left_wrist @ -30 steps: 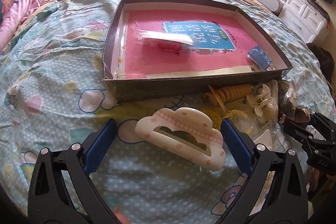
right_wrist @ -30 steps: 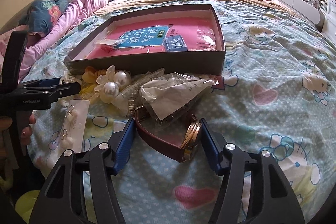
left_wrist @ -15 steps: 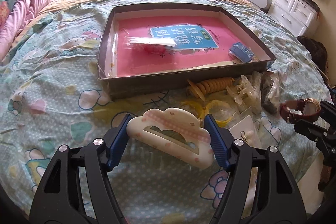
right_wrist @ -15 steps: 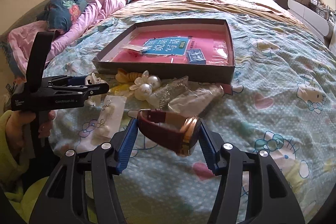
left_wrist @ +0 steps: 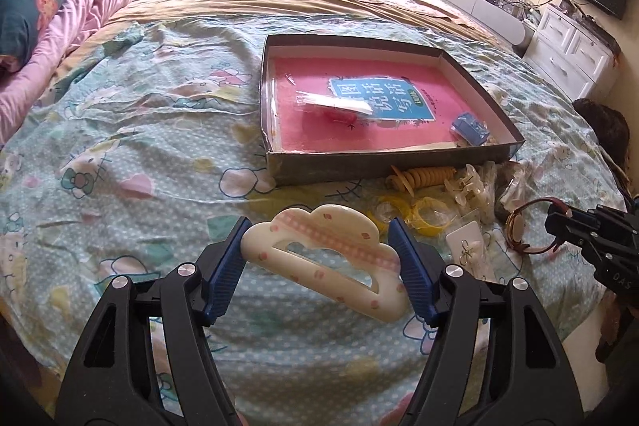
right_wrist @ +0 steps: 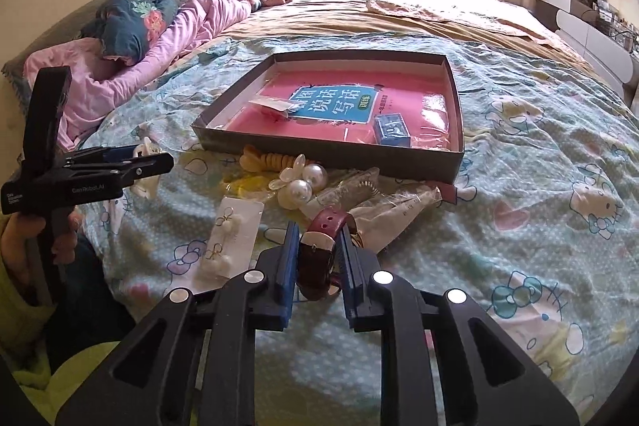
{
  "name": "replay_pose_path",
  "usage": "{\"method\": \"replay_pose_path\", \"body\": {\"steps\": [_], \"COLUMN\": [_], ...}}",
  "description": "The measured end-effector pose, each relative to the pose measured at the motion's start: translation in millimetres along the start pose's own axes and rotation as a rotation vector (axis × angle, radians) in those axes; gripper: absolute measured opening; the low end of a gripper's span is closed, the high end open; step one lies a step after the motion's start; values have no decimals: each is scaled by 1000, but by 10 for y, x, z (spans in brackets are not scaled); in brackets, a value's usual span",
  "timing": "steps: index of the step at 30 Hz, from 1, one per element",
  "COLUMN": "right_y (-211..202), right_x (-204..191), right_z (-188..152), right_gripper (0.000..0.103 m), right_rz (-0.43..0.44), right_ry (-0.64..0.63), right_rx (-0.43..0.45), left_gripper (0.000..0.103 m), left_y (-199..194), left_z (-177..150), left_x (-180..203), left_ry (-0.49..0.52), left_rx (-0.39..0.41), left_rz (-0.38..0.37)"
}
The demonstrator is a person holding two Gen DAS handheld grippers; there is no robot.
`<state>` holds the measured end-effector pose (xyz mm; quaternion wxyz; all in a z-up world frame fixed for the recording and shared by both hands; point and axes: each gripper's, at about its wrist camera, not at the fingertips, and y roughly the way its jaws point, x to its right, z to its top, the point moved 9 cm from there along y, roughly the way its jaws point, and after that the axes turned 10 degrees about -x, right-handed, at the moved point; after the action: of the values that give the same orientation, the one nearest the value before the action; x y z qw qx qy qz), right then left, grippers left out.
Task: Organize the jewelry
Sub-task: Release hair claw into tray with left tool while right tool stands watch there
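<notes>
My left gripper (left_wrist: 319, 262) is shut on a cream cloud-shaped hair claw (left_wrist: 325, 260) with pink dots, held above the bedspread in front of the box. My right gripper (right_wrist: 317, 254) is shut on a watch with a maroon strap (right_wrist: 319, 246), lifted off the bed; the watch also shows in the left wrist view (left_wrist: 527, 230). The shallow dark box (left_wrist: 275, 130) with a pink book inside lies ahead and holds a bagged red item (left_wrist: 339, 106) and a small blue box (left_wrist: 469, 128). The left gripper shows in the right wrist view (right_wrist: 151, 162).
Loose items lie before the box: a yellow spiral hair tie (right_wrist: 267, 160), a pearl flower clip (right_wrist: 299, 184), an earring card (right_wrist: 229, 238), clear plastic bags (right_wrist: 395, 206), yellow rings (left_wrist: 423, 214). Pink bedding (right_wrist: 167, 38) lies at the left. White drawers (left_wrist: 571, 50) stand at the right.
Both grippers have risen and pulled back from the bed with their items. The right gripper has closed further on the watch, which now stands narrow between its fingers.
</notes>
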<state>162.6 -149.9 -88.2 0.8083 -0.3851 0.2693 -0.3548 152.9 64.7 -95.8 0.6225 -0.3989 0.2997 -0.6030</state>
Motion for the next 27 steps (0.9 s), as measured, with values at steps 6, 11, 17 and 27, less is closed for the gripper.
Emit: {"method": "replay_pose_path", "body": {"steps": [6, 11, 17, 27], "right_y": [-93, -292, -447, -468], "right_x": [40, 20, 10, -60], "right_z": [36, 186, 409, 776], "right_gripper": [16, 15, 15, 15], "right_rz": [6, -4, -5, 14], "right_ry": [1, -30, -47, -79], "right_rx": [28, 84, 140, 198], "left_gripper": [62, 62, 62, 62], "left_y": [-76, -178, -236, -214], "left_z": [33, 128, 254, 515], "left_x": [80, 156, 203, 228], "left_ry": [13, 23, 25, 25], "left_rx": [14, 39, 55, 69], "left_rz": [-11, -22, -23, -17]}}
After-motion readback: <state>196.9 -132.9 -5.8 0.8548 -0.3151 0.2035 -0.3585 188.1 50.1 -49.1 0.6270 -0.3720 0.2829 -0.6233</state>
